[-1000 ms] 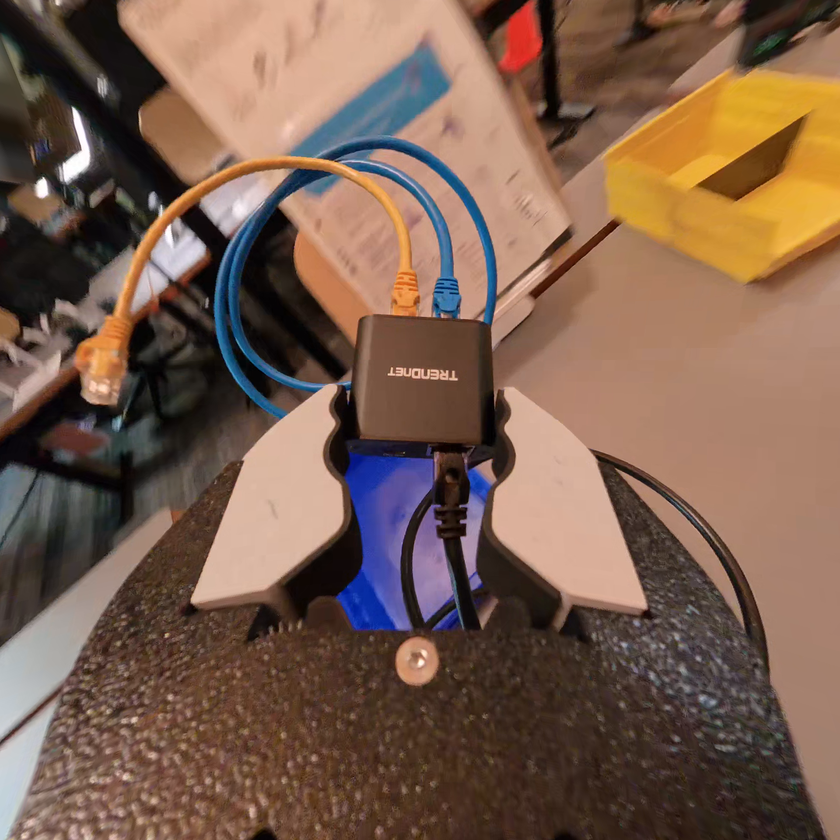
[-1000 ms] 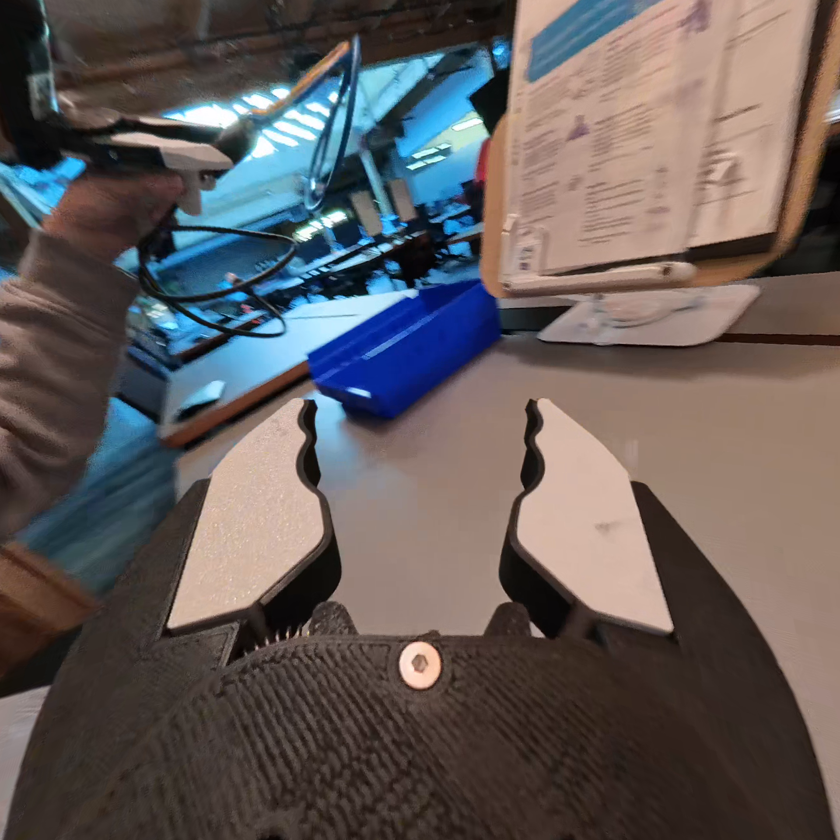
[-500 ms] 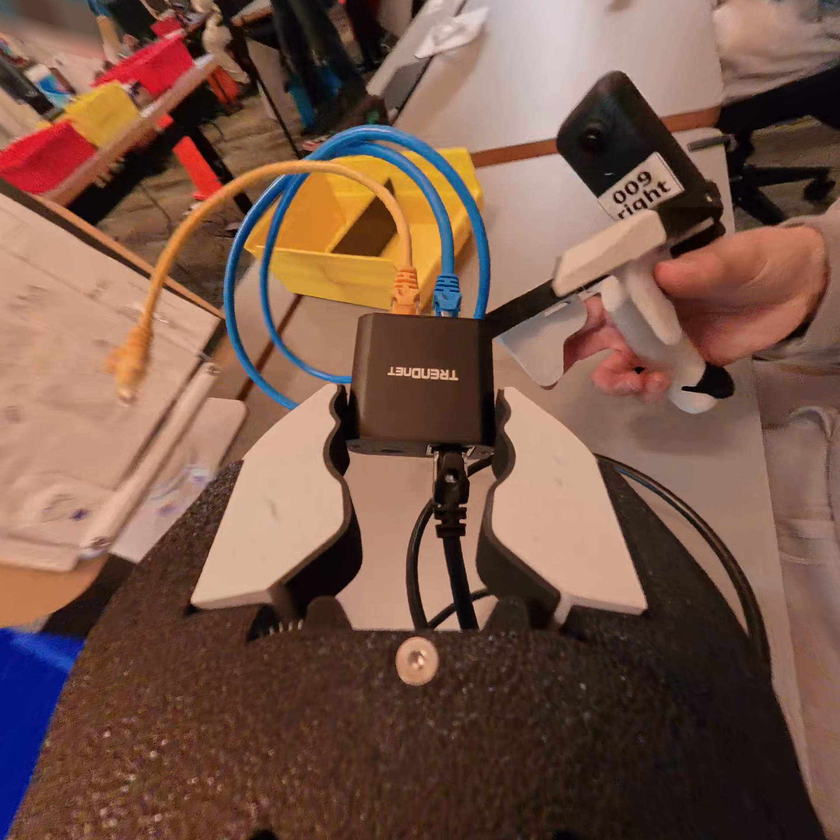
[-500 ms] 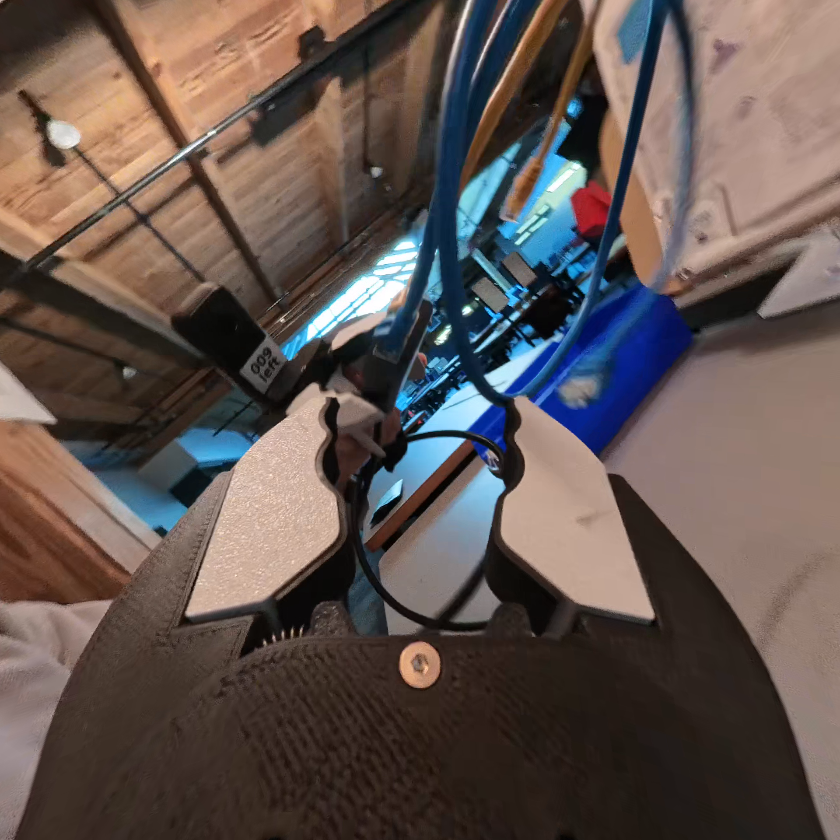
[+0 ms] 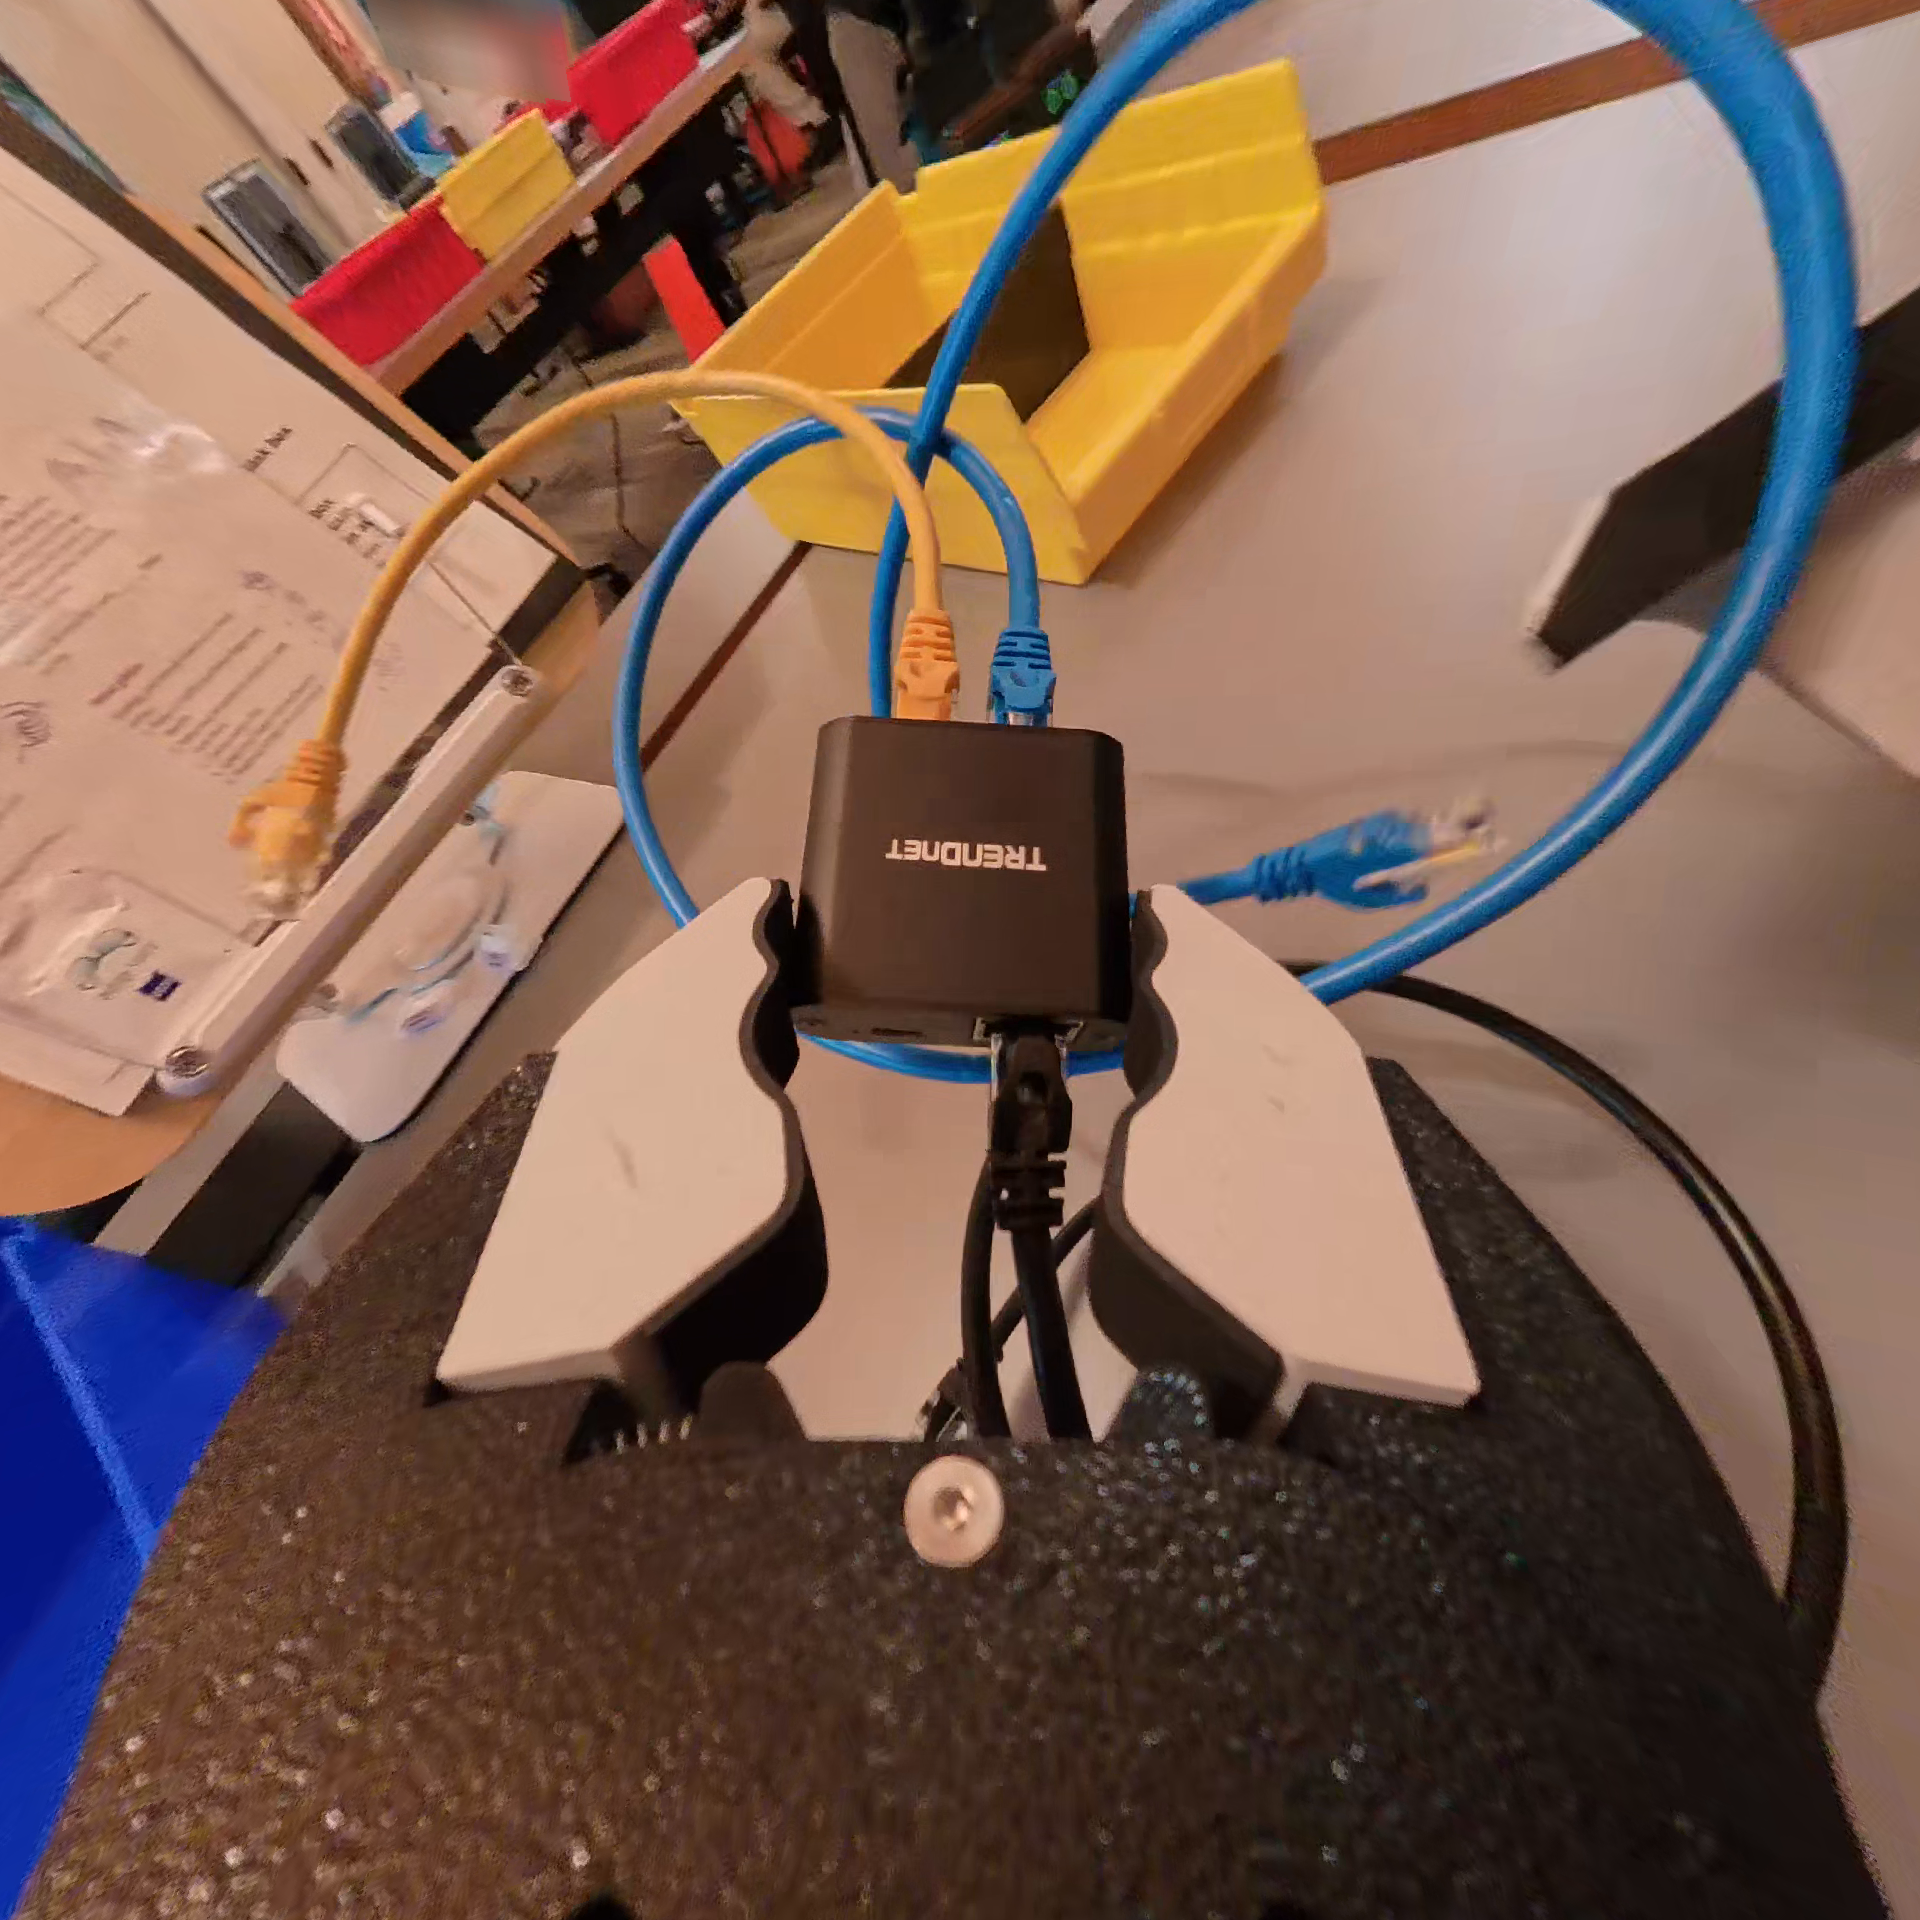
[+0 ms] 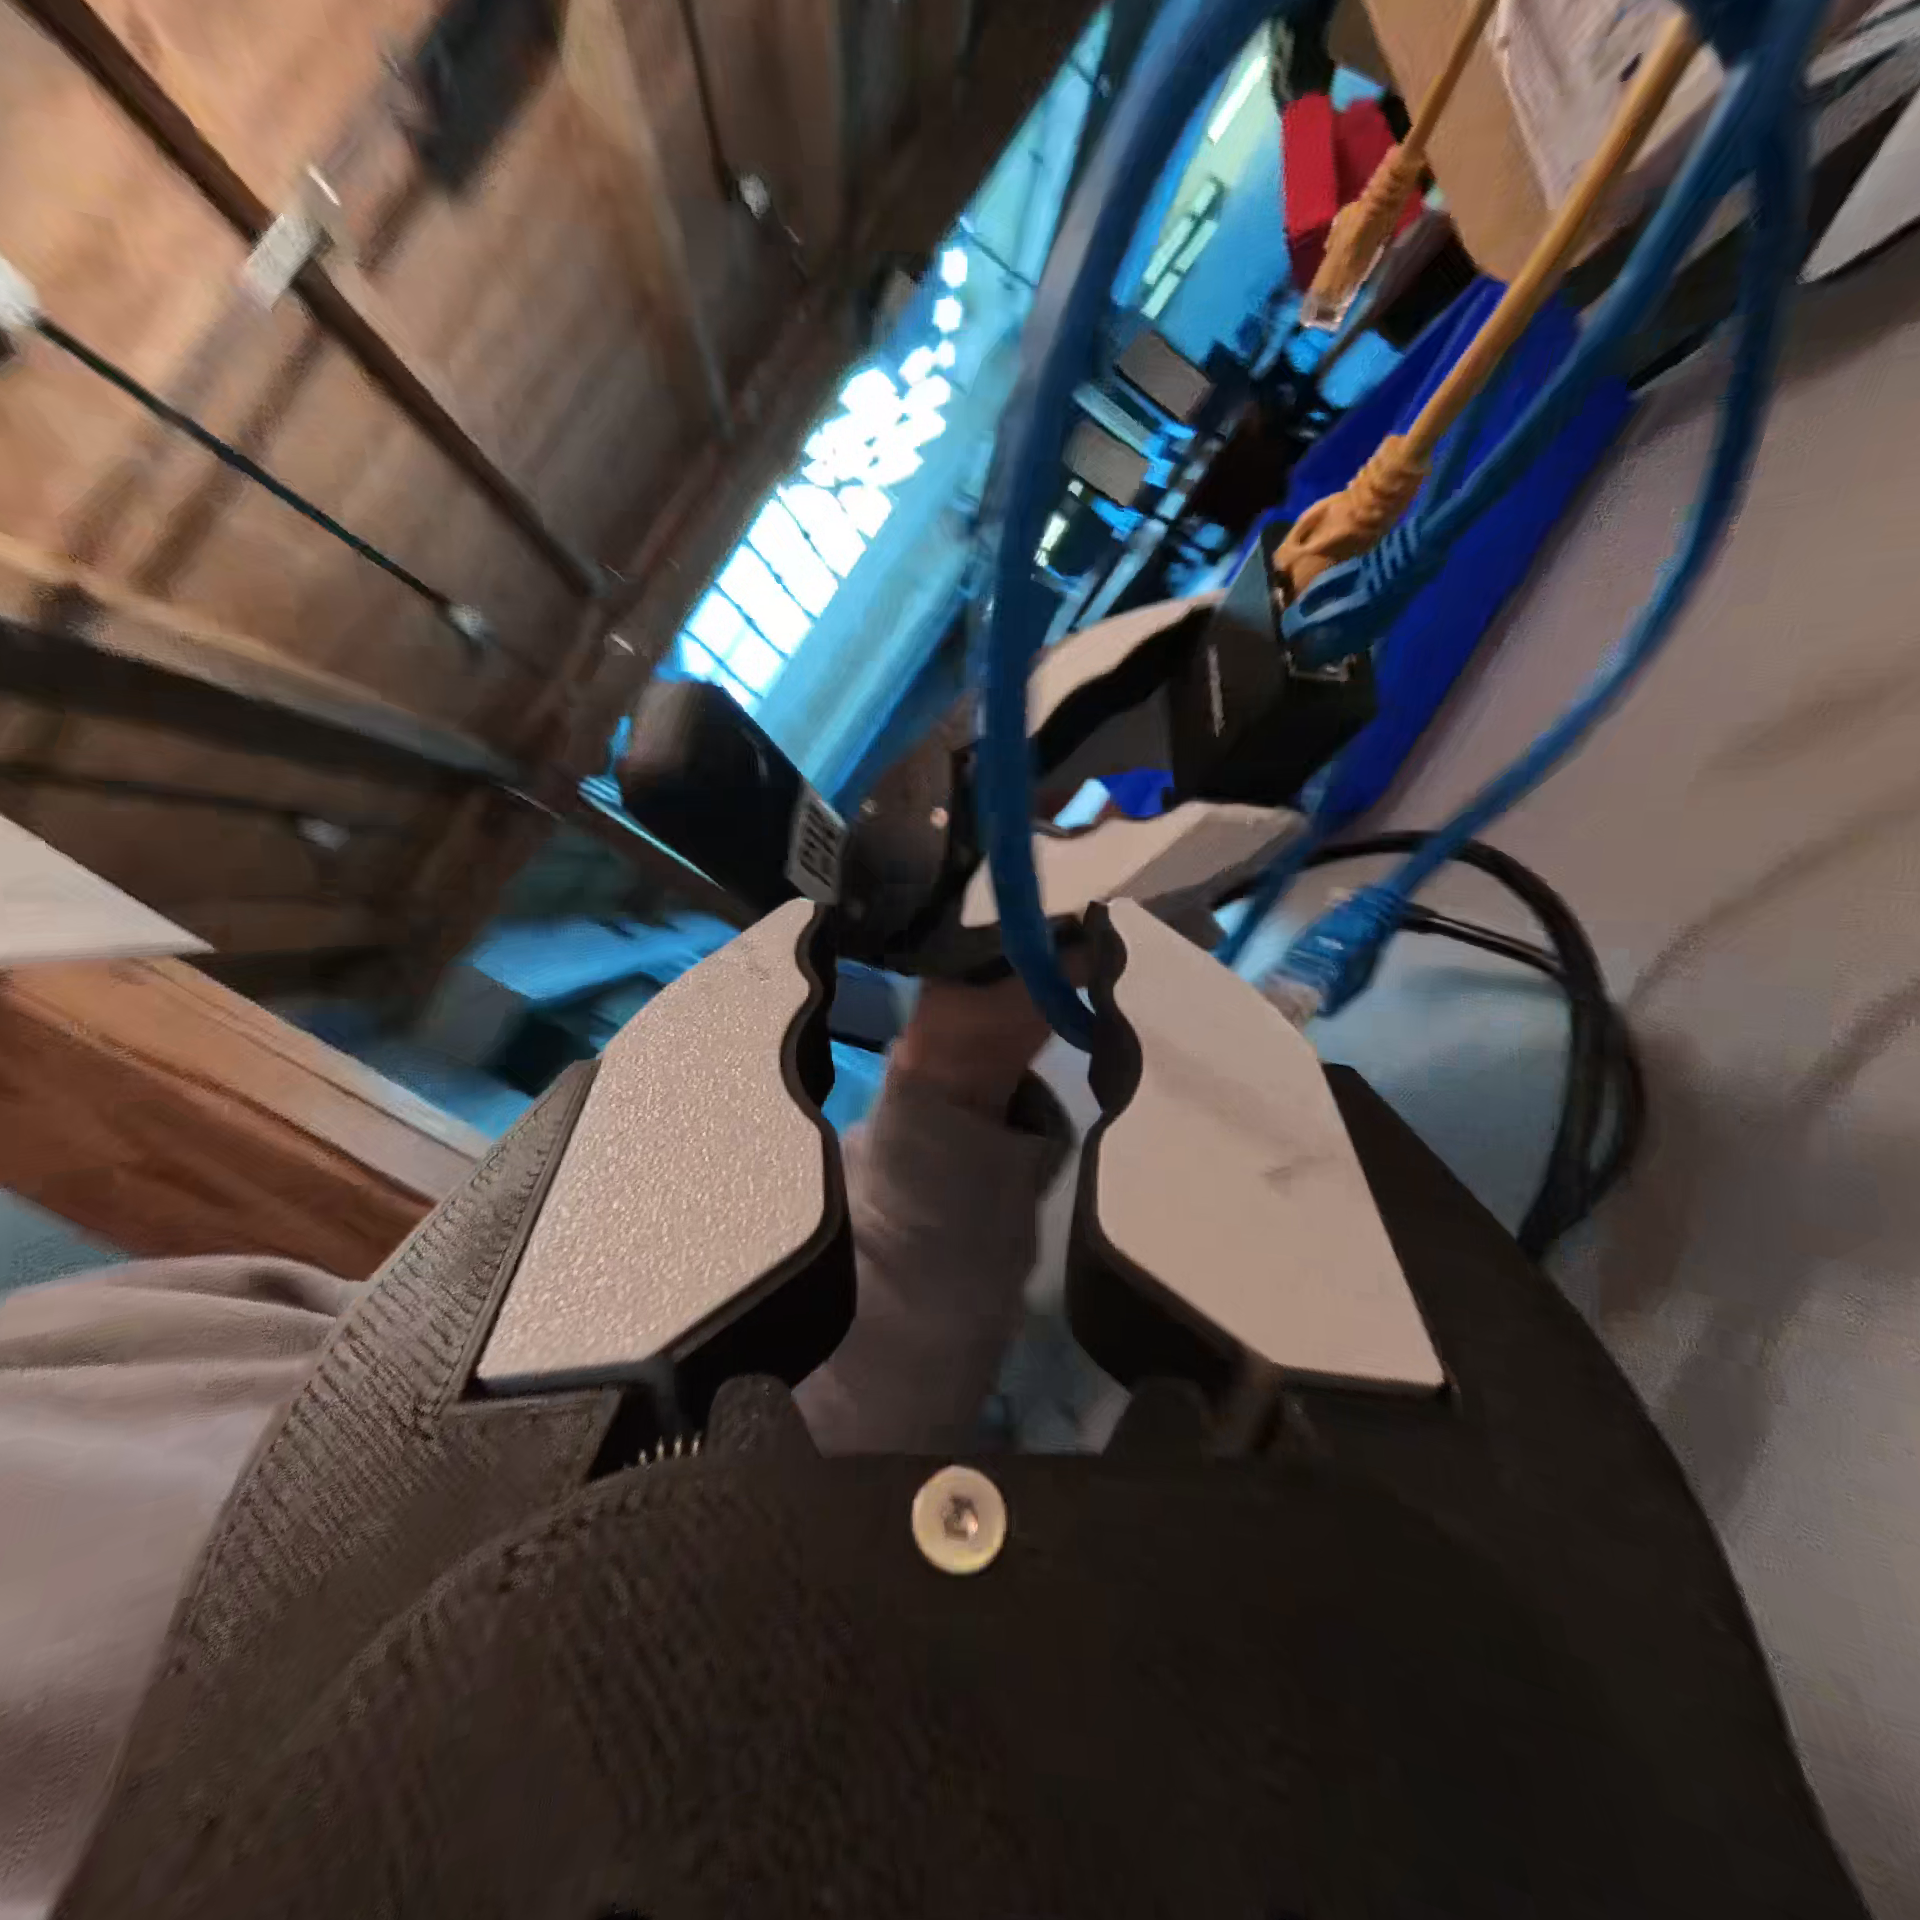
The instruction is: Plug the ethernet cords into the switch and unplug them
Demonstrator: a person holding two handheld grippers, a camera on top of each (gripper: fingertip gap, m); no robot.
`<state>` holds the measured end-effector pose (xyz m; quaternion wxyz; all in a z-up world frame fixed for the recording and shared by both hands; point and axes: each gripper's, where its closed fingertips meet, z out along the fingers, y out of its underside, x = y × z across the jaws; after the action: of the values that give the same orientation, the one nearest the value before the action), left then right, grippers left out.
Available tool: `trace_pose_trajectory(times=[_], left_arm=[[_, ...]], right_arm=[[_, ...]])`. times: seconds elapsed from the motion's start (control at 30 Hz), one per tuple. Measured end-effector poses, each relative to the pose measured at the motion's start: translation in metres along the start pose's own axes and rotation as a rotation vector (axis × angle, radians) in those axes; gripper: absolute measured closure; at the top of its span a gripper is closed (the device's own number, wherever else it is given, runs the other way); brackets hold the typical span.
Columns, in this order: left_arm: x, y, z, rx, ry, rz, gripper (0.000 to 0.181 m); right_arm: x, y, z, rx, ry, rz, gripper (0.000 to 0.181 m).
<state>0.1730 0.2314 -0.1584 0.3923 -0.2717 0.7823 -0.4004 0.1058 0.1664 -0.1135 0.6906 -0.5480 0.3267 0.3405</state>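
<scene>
Our left gripper clamps the black switch between its fingertips; our right gripper gapes around the blue ethernet cord.

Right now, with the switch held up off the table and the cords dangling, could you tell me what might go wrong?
The right gripper is open around the blue cord mid-loop, not at its loose plug; closing there could tug the plugged blue end or twist the switch in the left gripper. The swinging orange plug may also snag the loops.
</scene>
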Motion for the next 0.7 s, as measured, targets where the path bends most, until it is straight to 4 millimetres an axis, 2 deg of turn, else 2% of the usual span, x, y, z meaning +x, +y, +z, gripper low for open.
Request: trace_pose_trajectory(times=[0.07, 0.13, 0.2, 0.23, 0.27, 0.33, 0.4, 0.43, 0.5, 0.57, 0.63, 0.7], left_arm=[[-0.006, 0.0, -0.001, 0.0, -0.056, -0.04, 0.12], [-0.01, 0.003, -0.001, -0.004, -0.088, -0.073, 0.12], [-0.018, 0.01, -0.001, -0.038, -0.144, -0.08, 0.12], [-0.021, 0.012, -0.002, -0.047, -0.152, -0.076, 0.12], [-0.021, 0.012, -0.003, -0.044, -0.136, -0.074, 0.12], [-0.017, 0.012, -0.005, -0.032, -0.082, -0.078, 0.12], [-0.008, 0.01, -0.004, -0.001, -0.024, -0.096, 0.12], [-0.002, 0.008, -0.003, 0.01, 0.008, -0.104, 0.12], [0.006, 0.005, 0.0, 0.023, 0.044, -0.113, 0.12], [0.011, 0.005, 0.004, 0.025, 0.057, -0.117, 0.12], [0.017, 0.006, 0.006, 0.025, 0.077, -0.117, 0.12], [0.02, 0.006, 0.006, 0.038, 0.091, -0.124, 0.12]], right_arm=[[0.016, -0.008, -0.011, 0.052, 0.167, -0.133, 0.14], [0.056, -0.024, -0.034, 0.092, 0.392, -0.255, 0.143], [0.103, -0.037, -0.067, 0.095, 0.619, -0.248, 0.127], [0.116, -0.039, -0.078, 0.083, 0.64, -0.211, 0.122], [0.12, -0.042, -0.086, 0.092, 0.62, -0.155, 0.121], [0.106, -0.059, -0.091, 0.237, 0.484, -0.058, 0.13], [0.075, -0.068, -0.08, 0.316, 0.318, -0.046, 0.15], [0.06, -0.067, -0.069, 0.318, 0.245, -0.042, 0.15], [0.038, -0.051, -0.038, 0.231, 0.124, -0.002, 0.15], [0.034, -0.03, -0.01, 0.142, 0.079, 0.039, 0.152], [0.038, -0.022, 0.008, 0.148, 0.051, 0.108, 0.161], [0.054, -0.013, 0.02, 0.123, 0.091, 0.128, 0.168]])
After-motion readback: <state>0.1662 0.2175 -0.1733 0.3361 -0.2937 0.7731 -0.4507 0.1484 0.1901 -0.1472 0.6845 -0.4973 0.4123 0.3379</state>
